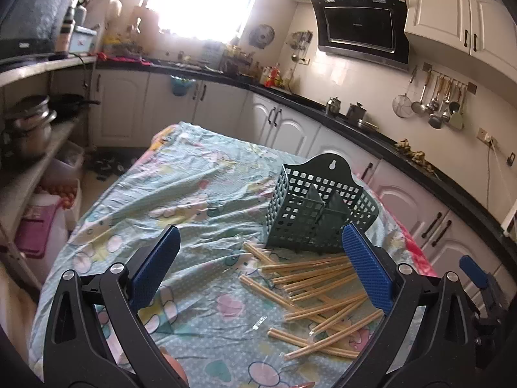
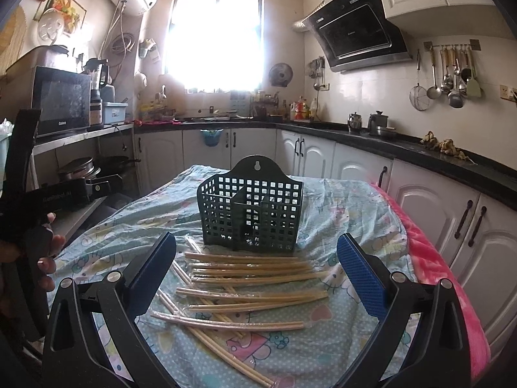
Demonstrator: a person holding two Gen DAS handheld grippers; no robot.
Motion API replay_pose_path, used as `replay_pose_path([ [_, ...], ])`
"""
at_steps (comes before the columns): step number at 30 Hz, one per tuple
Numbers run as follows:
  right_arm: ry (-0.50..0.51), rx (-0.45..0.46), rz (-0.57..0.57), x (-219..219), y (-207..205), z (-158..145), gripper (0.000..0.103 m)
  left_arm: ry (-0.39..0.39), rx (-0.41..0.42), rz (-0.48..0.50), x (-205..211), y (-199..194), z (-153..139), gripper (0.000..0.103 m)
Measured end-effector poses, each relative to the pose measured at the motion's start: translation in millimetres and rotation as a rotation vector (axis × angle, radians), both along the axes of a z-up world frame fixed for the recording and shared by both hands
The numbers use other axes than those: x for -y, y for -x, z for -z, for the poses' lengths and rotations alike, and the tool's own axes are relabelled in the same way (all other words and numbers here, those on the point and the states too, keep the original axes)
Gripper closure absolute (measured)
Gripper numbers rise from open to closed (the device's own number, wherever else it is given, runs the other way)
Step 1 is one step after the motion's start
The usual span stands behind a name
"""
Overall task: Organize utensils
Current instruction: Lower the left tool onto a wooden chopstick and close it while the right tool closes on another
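Both tools are held wide apart and nothing is gripped. The right gripper [image 2: 257, 271] is aimed over the scattered chopsticks [image 2: 245, 278], which appear to be wrapped in clear sleeves and are strewn on the cloth-covered table [image 2: 355, 200] just in front of the green caddy [image 2: 250, 208]. The caddy is stood upright with its dividers facing the person, presumably so that sticks can be dropped in from above; no sticks can be seen inside it. The left gripper [image 1: 258, 265] is kept to the left of the pile, with its hand [image 2: 48, 258] seen at the frame edge, probably so the right can pick first.
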State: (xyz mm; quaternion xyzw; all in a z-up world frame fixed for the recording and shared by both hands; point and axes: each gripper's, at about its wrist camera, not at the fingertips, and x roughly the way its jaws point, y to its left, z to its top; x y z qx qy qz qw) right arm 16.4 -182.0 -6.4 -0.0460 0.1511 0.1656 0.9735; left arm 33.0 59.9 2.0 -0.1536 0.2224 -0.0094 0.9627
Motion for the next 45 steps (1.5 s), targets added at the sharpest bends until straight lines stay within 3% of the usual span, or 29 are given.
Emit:
replay_pose_path([
  [5, -0.034, -0.077, 0.008, 9.3, -26.6, -3.4, 0.006, 0.026, -0.031, 0.041, -1.9, -19.0, 1.8, 0.01],
  [14, -0.046, -0.217, 0.059, 29.2, -81.2, 6.3, 0.006, -0.007, -0.095, 0.122, 9.5, -52.9, 17.4, 0.011],
  [21, -0.046, -0.283, 0.06, 39.7, -115.1, 14.3, 0.007, 0.015, -0.178, 0.192, 9.8, -76.8, 37.7, 0.03],
  [23, -0.04, -0.319, 0.05, 42.1, -127.1, 20.7, 0.018, 0.036, -0.202, 0.21, 9.6, -83.1, 45.1, 0.034],
  [32, -0.059, -0.515, 0.005, 48.4, -172.8, 61.3, 0.049, 0.086, -0.302, 0.298, 9.7, -110.4, 74.8, 0.047],
  [35, -0.063, -0.553, 0.003, 48.9, -184.8, 71.7, 0.055, 0.082, -0.329, 0.316, 10.8, -118.3, 82.6, 0.051],
  [42, -0.074, -0.608, 0.014, 52.6, -205.4, 87.4, 0.059, 0.065, -0.369, 0.356, 13.8, -129.7, 96.9, 0.057],
  [45, -0.072, -0.623, 0.01, 55.7, -212.9, 92.2, 0.059, 0.063, -0.387, 0.365, 16.3, -132.9, 103.3, 0.066],
])
